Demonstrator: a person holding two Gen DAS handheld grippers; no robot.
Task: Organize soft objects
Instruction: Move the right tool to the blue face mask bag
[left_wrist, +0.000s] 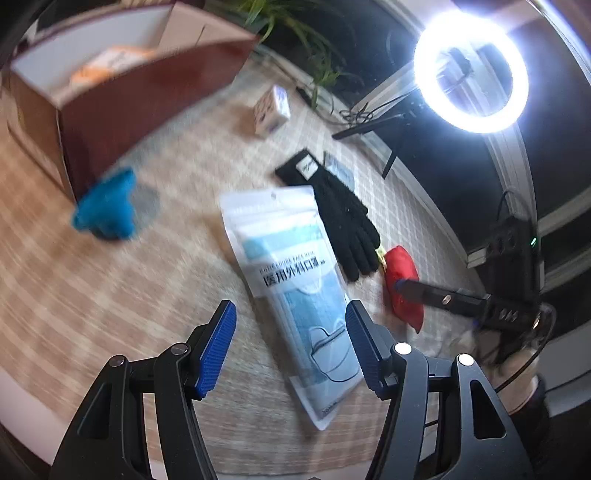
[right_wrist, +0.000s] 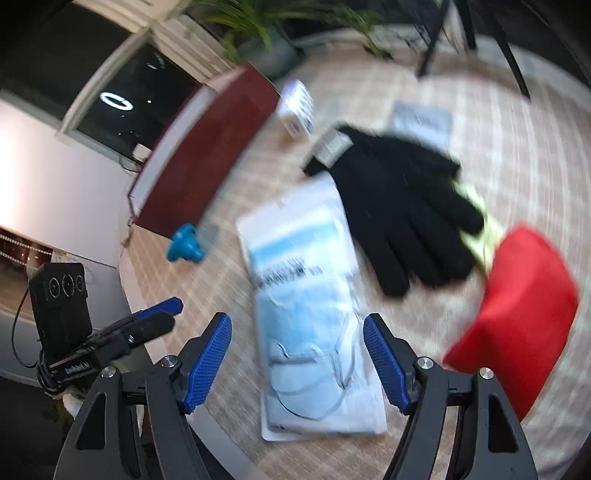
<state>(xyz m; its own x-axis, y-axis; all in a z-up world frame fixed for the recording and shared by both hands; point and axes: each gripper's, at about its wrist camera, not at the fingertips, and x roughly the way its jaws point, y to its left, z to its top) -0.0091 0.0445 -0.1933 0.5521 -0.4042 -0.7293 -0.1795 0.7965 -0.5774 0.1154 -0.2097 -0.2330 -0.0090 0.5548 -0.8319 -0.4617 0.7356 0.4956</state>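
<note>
A clear pack of blue face masks (left_wrist: 291, 288) (right_wrist: 306, 306) lies flat on the checked tablecloth. My left gripper (left_wrist: 291, 343) hovers open over its near end, pads apart from it. My right gripper (right_wrist: 297, 354) is open too, over the same pack from the other side, and its fingertips show in the left wrist view in front of the red pouch. A pair of black gloves (left_wrist: 343, 218) (right_wrist: 399, 210) lies beside the pack. The red pouch (left_wrist: 402, 266) (right_wrist: 517, 306) sits past the gloves' fingertips. A blue soft thing (left_wrist: 107, 206) (right_wrist: 184, 245) rests against the brown box.
An open brown box (left_wrist: 122, 85) (right_wrist: 207, 147) stands on the table, something orange inside. A small white carton (left_wrist: 271, 110) (right_wrist: 297, 107) and a flat grey packet (right_wrist: 421, 122) lie beyond the gloves. A ring light (left_wrist: 471, 70) and plants stand past the table's edge.
</note>
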